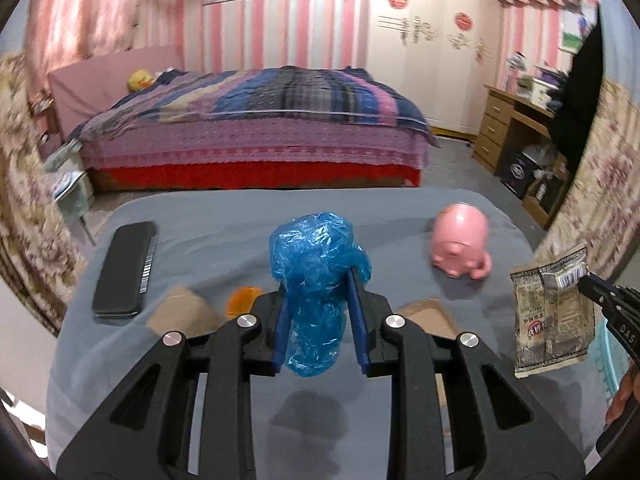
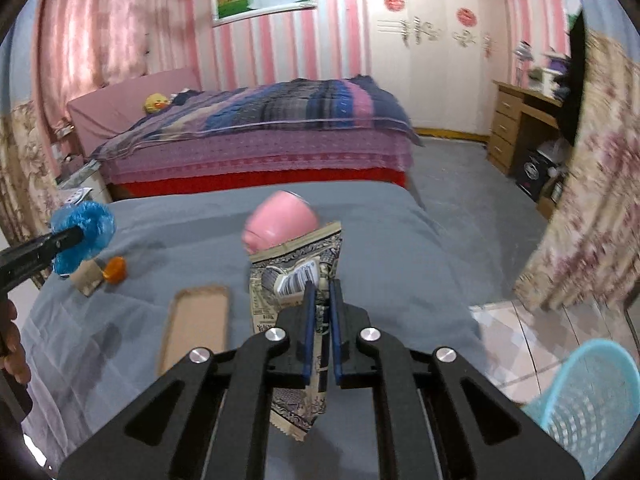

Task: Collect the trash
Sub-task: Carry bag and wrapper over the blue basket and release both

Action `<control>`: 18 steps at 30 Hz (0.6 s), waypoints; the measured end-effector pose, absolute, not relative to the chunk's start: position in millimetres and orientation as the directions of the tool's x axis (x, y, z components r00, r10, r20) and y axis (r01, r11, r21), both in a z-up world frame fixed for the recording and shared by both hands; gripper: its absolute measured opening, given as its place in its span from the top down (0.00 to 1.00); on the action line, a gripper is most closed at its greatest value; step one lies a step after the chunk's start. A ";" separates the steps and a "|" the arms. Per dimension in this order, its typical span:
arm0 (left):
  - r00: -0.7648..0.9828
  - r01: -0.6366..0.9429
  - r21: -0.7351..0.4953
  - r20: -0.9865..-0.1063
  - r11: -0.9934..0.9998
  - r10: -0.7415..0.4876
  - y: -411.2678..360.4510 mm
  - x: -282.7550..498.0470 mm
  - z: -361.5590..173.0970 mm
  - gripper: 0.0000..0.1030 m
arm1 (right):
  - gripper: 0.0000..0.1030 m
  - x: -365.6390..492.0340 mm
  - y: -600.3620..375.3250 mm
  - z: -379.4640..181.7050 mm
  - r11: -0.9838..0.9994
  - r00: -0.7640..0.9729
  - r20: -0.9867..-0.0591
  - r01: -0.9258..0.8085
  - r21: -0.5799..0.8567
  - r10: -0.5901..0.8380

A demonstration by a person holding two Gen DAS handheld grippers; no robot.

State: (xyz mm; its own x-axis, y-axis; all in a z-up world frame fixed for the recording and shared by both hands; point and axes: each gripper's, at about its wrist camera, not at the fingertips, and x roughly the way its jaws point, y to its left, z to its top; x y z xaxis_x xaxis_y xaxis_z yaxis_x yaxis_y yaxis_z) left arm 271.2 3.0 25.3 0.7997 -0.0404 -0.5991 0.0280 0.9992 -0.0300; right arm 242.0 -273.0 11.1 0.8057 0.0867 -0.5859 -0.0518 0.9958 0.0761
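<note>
Both pairs of jaws are closed on trash. By the left gripper (image 1: 320, 284) a crumpled blue plastic bag (image 1: 316, 276) is pinched between its blue pads, the bag bulging above and hanging below the fingers, clear of the grey bedcover (image 1: 224, 236). By the right gripper (image 2: 322, 292) a flattened printed snack wrapper (image 2: 296, 276) with a barcode label is clamped, the pads pressed nearly together on it; in the left wrist view the same wrapper is seen at three o'clock, held in the air.

Largest in sight is the far bed (image 1: 256, 120) under a striped purple quilt, at twelve o'clock in both views, with a white wardrobe (image 1: 436, 40) at one o'clock and a wooden desk (image 1: 516, 120) at two o'clock. A light-blue mesh wastebasket (image 2: 588, 396) stands on the tiled floor at four o'clock in the right wrist view — beside the grey-covered bed.

On the grey cover are laid a black phone (image 1: 124, 268) at nine o'clock in the left wrist view, a cardboard piece (image 2: 200, 320) at eight o'clock in the right wrist view, a pink pig figure (image 1: 464, 240), a smaller cardboard scrap (image 1: 180, 312) and a small orange object (image 1: 242, 298) — too blurred to be named.
</note>
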 end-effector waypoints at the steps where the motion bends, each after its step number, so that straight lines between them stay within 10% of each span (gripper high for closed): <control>1: 0.798 0.046 -0.027 -0.600 0.999 -0.054 -8.2 270.8 25.4 0.76 | 0.93 234.0 -285.0 8.9 0.996 0.805 -0.589 -0.031 0.079 0.072; 18: 0.727 0.392 -0.043 -0.598 0.919 -0.338 -192.7 233.1 11.4 0.76 | 0.93 132.1 -448.4 7.5 0.962 0.823 -0.549 0.247 0.116 -0.145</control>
